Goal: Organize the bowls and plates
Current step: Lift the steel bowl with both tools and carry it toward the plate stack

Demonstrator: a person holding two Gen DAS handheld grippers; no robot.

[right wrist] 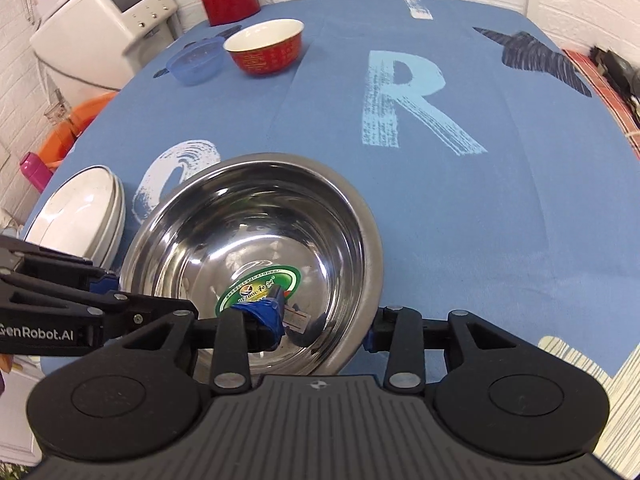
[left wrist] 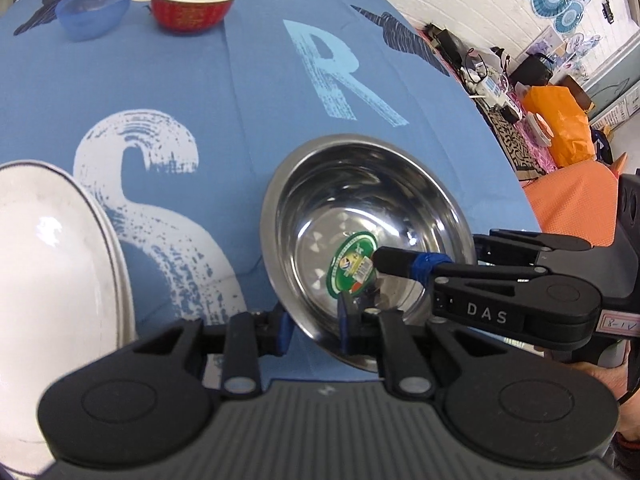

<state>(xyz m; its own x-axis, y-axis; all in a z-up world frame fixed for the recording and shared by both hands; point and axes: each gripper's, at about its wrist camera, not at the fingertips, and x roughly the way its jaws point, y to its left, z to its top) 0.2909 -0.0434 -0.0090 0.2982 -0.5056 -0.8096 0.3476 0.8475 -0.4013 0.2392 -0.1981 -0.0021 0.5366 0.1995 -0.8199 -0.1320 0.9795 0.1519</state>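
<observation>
My left gripper straddles the near rim of the steel bowl, one finger outside the wall and one inside; the jaws stand apart with only the thin rim between them, and I cannot tell whether they truly pinch it. My right gripper takes the same bowl from its own side, its left finger, wrapped in blue tape, down inside the basin and the other outside the rim; the gap there is wide, not clamped.

The bowl sits tilted on the blue cloth near the front edge. A round green sticker on its floor carries Chinese characters and a word that looks like "DEZHOU". The right tool reads "DAS" in the left view; the left tool reads "GenRobot.AI" in the right view. The cloth shows a pale "R" and a white "S".

I count three bowls: the steel one, a red bowl and a blue plastic bowl touching side by side at the far end. White plates are stacked left of the steel bowl, at least two.
</observation>
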